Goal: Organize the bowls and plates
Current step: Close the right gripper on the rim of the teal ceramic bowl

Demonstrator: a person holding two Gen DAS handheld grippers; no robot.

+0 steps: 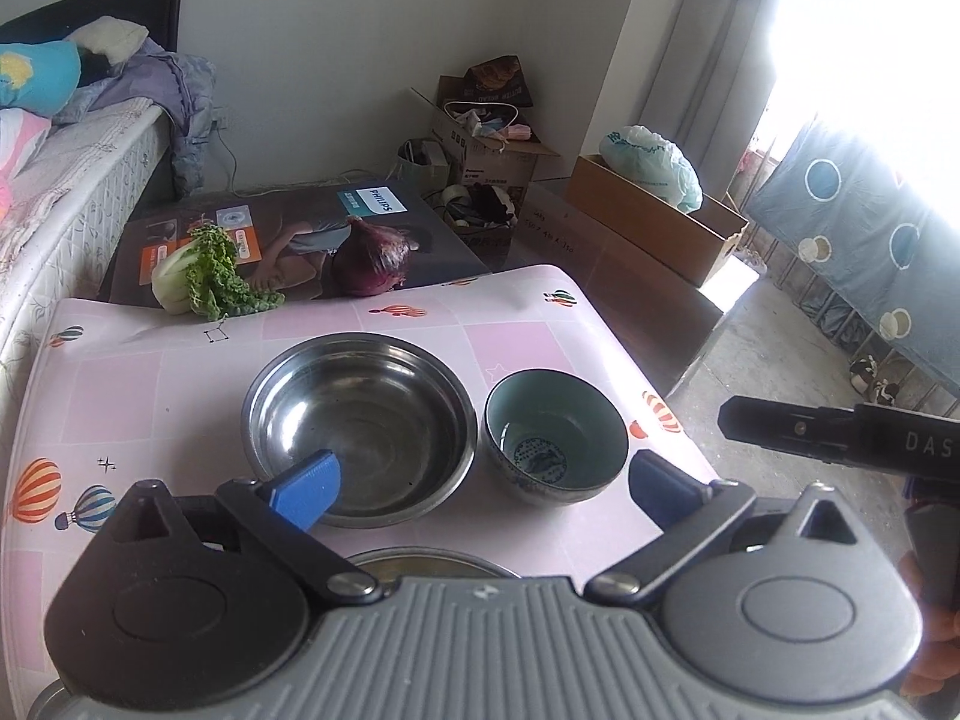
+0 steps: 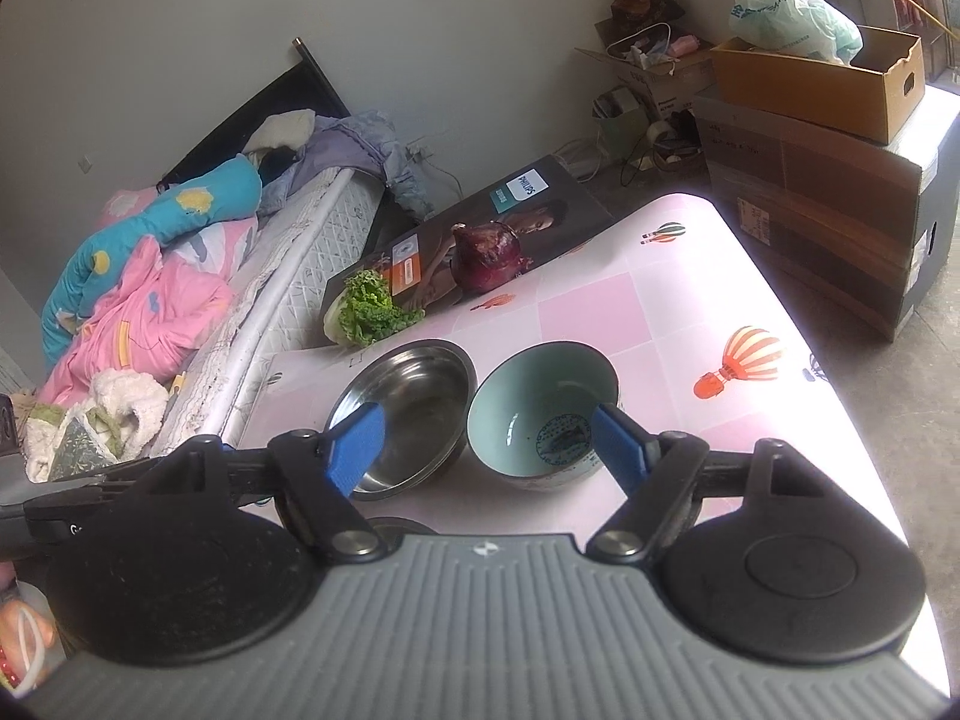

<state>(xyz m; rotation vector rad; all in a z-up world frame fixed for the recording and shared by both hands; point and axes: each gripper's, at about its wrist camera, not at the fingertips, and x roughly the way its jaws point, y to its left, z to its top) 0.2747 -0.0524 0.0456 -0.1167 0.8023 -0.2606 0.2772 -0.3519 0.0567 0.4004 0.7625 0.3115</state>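
Observation:
A steel bowl (image 1: 360, 426) (image 2: 414, 414) and a teal ceramic bowl (image 1: 555, 444) (image 2: 540, 414) stand side by side and upright on the pink balloon-print table (image 1: 150, 372) (image 2: 690, 312). My left gripper (image 1: 486, 492) is open wide, nearer than both bowls, with nothing between its blue fingers (image 1: 312, 489). My right gripper (image 2: 489, 444) is open too; its fingers (image 2: 621, 444) frame the two bowls without pressing on either. A second steel rim (image 1: 432, 564) (image 2: 390, 525) peeks out just under each gripper body. The right gripper's body (image 1: 840, 438) shows at the right of the left wrist view.
A leafy cabbage (image 1: 204, 276) (image 2: 372, 306) and a red onion (image 1: 375, 261) (image 2: 489, 261) lie on a flat Philips box (image 1: 288, 228) at the table's far edge. A bed (image 2: 180, 276) runs along the left. Cardboard boxes (image 2: 828, 222) stand beyond the table's right edge.

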